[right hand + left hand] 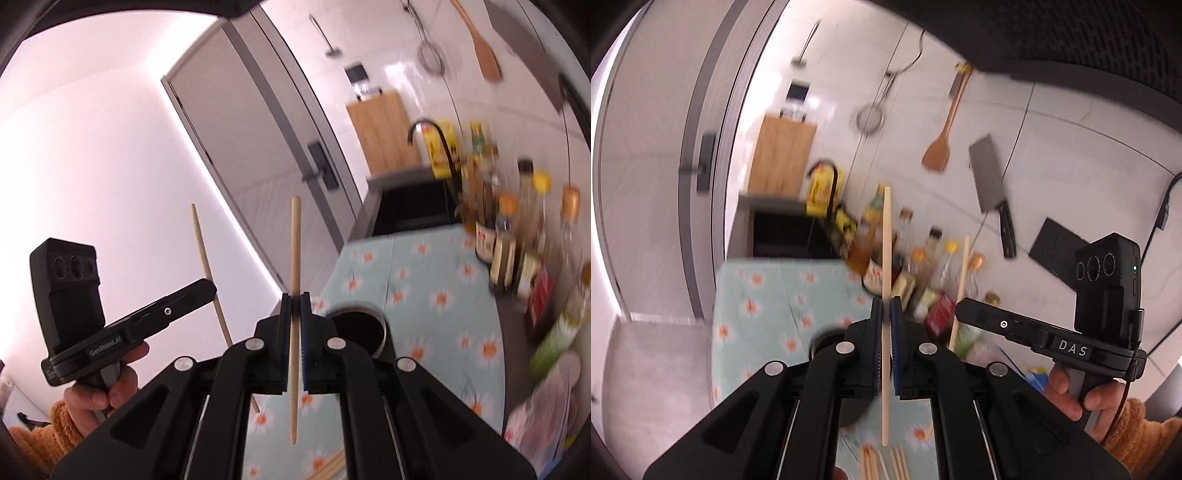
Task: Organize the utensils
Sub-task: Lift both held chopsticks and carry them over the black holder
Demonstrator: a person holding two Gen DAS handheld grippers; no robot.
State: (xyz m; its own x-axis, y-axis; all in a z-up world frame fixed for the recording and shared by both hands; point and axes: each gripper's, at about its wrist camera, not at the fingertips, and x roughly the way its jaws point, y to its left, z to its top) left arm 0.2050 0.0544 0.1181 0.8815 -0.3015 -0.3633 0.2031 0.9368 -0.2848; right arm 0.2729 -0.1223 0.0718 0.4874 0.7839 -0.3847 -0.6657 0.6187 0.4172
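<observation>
Wooden chopstick stands nearly upright in the left gripper, whose blue-lined jaws are closed tight on its middle, so that the stick reaches above and below the fingers. A second chopstick is clamped the same way, upright, between the closed jaws of the right gripper. Each wrist view also shows the other tool from the side: the right gripper appears at the right of the left view with its stick slanting up from its tip, held by a hand with an orange fleece sleeve; the left gripper appears at the left of the right view, its stick tilted, held by the other hand. Both sticks are raised clear of the counter. Below them lies a pale green cloth with daisy print, and more loose chopsticks rest on it at the lower edge of the left view. A round dark-lined metal cup stands on the cloth just beyond the right gripper. Bottles of sauce and oil are crowded along the wall side, blurred. Farther off are a dark sink with a black tap, and on the tiled wall a wooden spatula, a cleaver and a wire strainer.
</observation>
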